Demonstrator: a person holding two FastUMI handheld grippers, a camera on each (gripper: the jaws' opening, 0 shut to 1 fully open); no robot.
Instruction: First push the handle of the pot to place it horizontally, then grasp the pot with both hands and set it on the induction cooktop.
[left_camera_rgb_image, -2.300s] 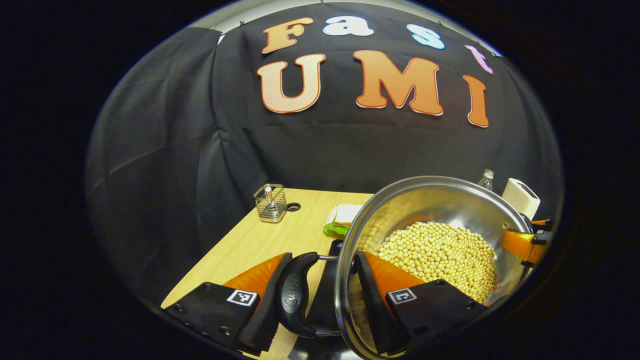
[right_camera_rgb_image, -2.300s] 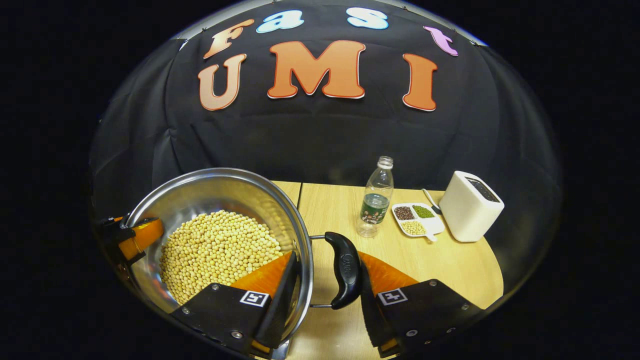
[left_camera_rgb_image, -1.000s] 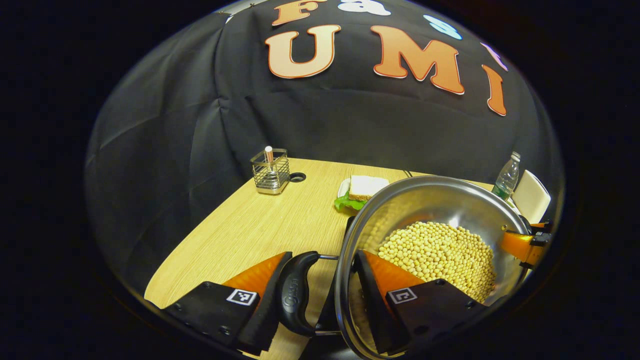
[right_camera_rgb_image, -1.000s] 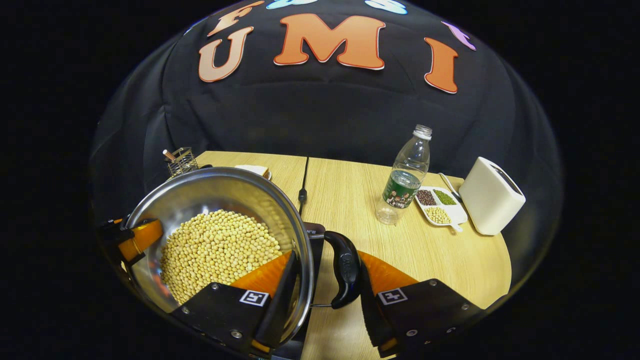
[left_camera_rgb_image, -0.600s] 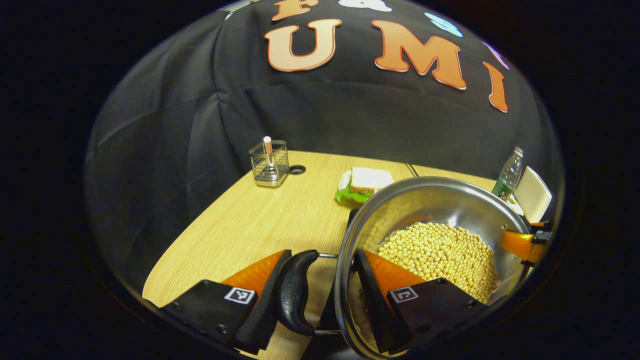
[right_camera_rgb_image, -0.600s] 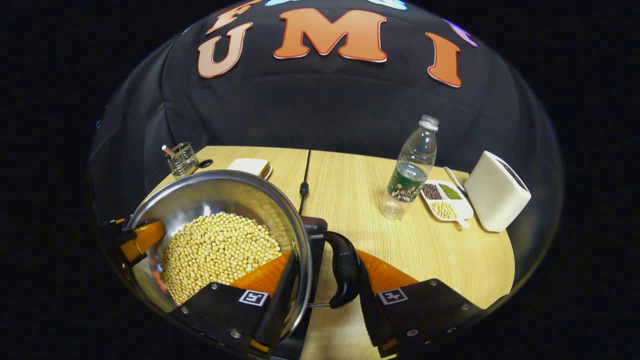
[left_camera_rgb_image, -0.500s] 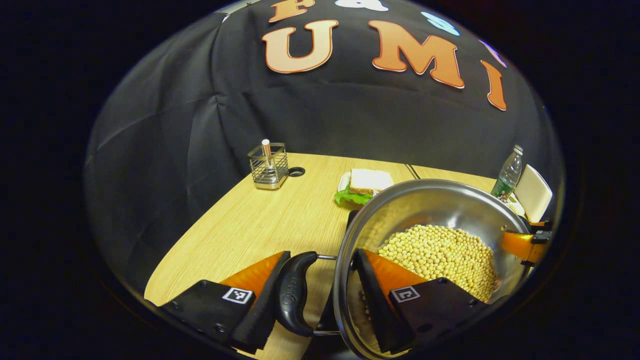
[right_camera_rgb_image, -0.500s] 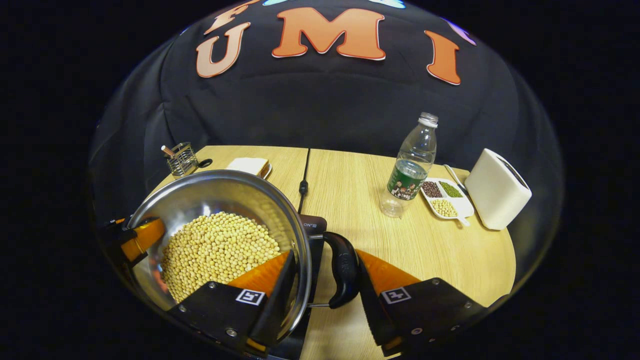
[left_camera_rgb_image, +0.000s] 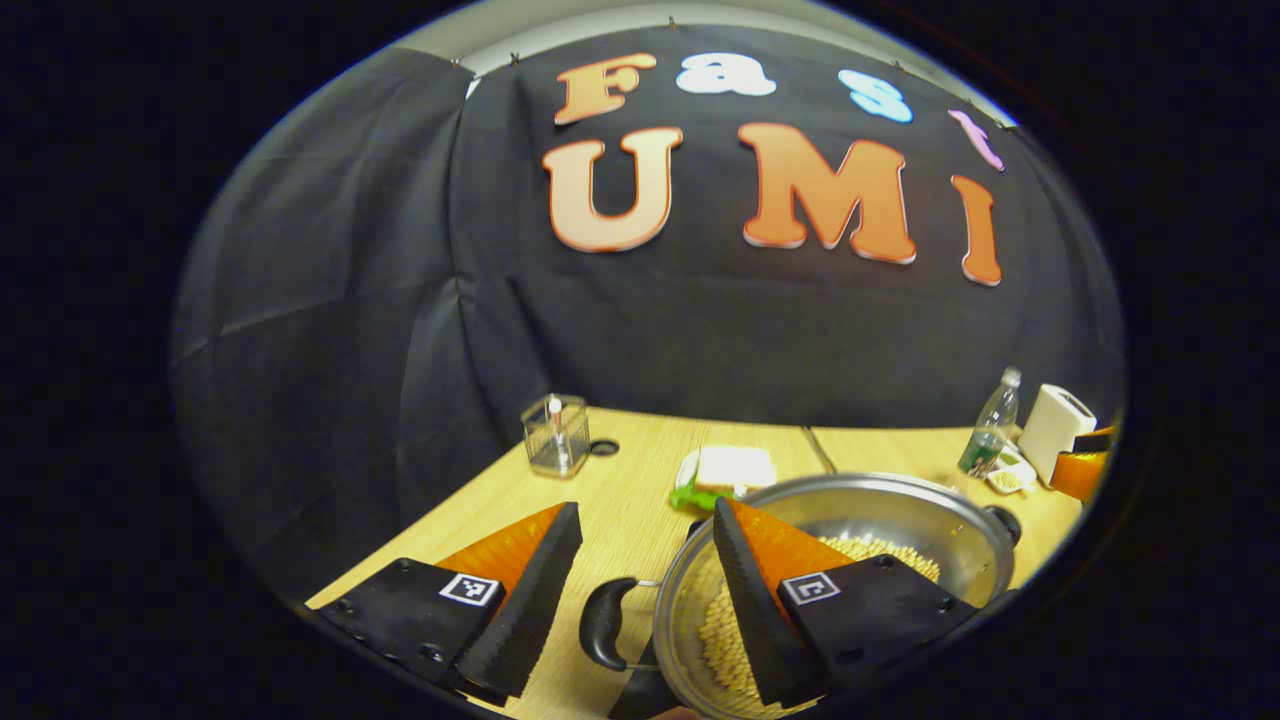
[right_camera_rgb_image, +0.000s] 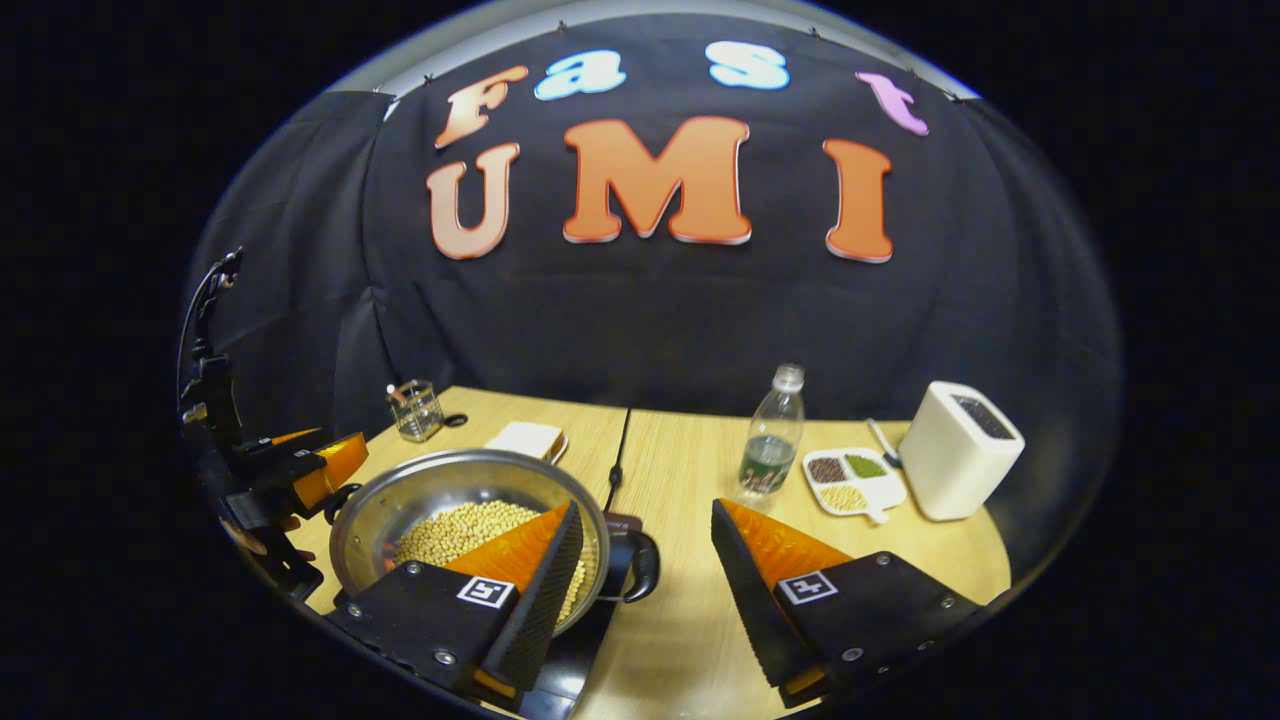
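The steel pot, filled with soybeans, rests on the black induction cooktop. Its black side handles lie level: one below my right gripper, the other below my left gripper. Both grippers are open and hover above the pot, touching nothing. In the right gripper view the left gripper and the hand holding it sit past the pot's far side. In the left gripper view the right gripper shows at the right edge.
On the wooden table stand a wire holder, a sandwich on a plate, a water bottle, a divided dish of beans and a white box. A cable runs back from the cooktop.
Both grippers let go of the pot's handles, opened wide and lifted up and back. The pot went from hanging between them to resting on the cooktop.
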